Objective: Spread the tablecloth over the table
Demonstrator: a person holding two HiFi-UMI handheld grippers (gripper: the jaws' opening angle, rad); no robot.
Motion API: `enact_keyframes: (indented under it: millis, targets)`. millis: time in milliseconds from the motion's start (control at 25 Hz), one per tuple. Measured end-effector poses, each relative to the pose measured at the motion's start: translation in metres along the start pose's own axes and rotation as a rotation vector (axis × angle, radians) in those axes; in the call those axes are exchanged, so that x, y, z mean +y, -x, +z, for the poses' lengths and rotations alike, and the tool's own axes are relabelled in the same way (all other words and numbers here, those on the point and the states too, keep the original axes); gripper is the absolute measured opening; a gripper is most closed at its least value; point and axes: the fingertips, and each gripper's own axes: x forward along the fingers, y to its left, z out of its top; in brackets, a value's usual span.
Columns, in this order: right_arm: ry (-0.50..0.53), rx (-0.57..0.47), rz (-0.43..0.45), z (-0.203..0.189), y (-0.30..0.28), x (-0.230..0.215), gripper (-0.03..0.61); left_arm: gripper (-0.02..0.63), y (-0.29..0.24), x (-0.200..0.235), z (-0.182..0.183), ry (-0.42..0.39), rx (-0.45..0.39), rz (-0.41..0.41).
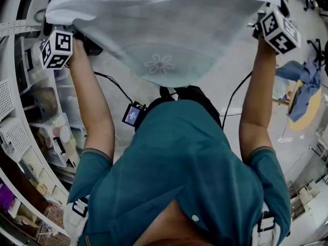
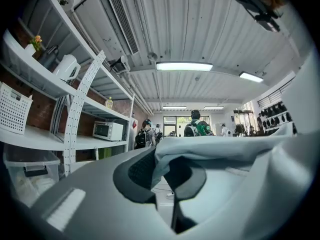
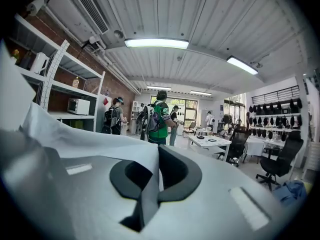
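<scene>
Workshop, shelving (image 2: 75, 101) left; no counter in view. Cloth (image 1: 164, 27) held aloft, left gripper (image 2: 159, 170) and right gripper (image 3: 156, 176) jaws clamped on its edge. Next: lowering flat onto counter.

A teal short-sleeved shirt (image 1: 205, 158) shows, with thin black cables (image 1: 114, 83) and black-and-white marker cubes (image 1: 56, 48).

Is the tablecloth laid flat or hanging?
Hanging, opened out: the thin white flower-printed tablecloth sags in mid-air between the left claw and right claw, each shut on an edge.
</scene>
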Motion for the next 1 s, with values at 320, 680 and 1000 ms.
enact_keyframes:
  millis: [320, 680, 1000]
  targets:
    - [0.017, 0.109, 0.042, -0.045, -0.037, 0.02, 0.012, 0.012, -0.027, 0.011, -0.066, -0.01, 0.14, 0.021]
    - [0.093, 0.248, 0.077, -0.106, -0.077, 0.036, 0.012, 0.017, -0.05, 0.014, -0.14, -0.038, 0.332, 0.016]
    - [0.119, 0.38, 0.126, -0.167, -0.101, 0.054, 0.014, 0.077, -0.05, 0.027, -0.221, -0.05, 0.542, 0.044]
